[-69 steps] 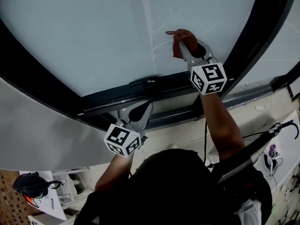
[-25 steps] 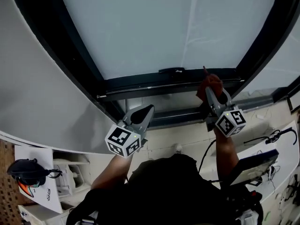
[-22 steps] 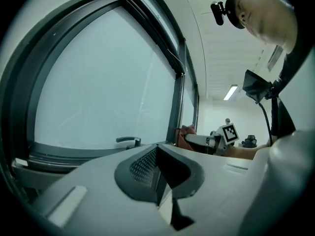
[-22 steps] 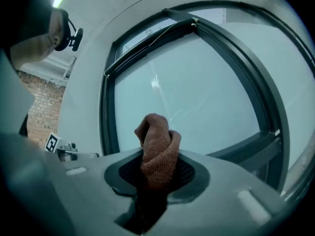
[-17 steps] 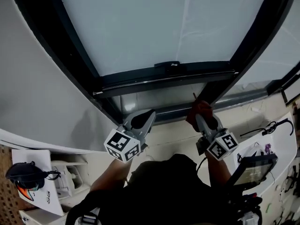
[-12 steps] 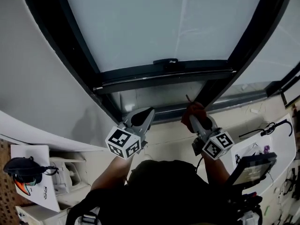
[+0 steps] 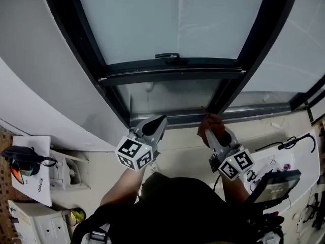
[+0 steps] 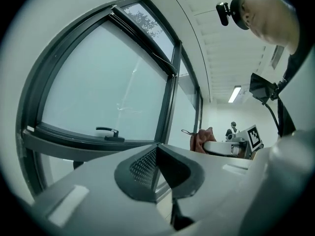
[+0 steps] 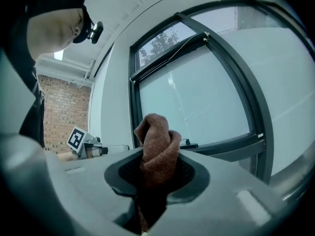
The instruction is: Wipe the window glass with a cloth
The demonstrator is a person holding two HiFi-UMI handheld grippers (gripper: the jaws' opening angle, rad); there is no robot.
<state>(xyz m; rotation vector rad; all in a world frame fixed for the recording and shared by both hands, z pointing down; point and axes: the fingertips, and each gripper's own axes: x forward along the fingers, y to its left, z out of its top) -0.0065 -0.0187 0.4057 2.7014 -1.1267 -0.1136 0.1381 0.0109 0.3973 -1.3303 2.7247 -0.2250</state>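
Right gripper view: right gripper (image 9: 156, 176) pinching a brown cloth (image 9: 157, 141), which is bunched and stands up out of the jaws. Window glass (image 9: 197, 102) lies ahead of and above the tips, and the cloth looks clear of the pane. Left gripper view: left gripper (image 8: 160, 168) pressed together, nothing between. Window handle (image 8: 108, 132) ahead, to its left. Cloth-bearing gripper off to its right, near.

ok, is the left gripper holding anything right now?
No, the left gripper has its fingers closed together with nothing between them; the cloth is clamped in the right gripper.
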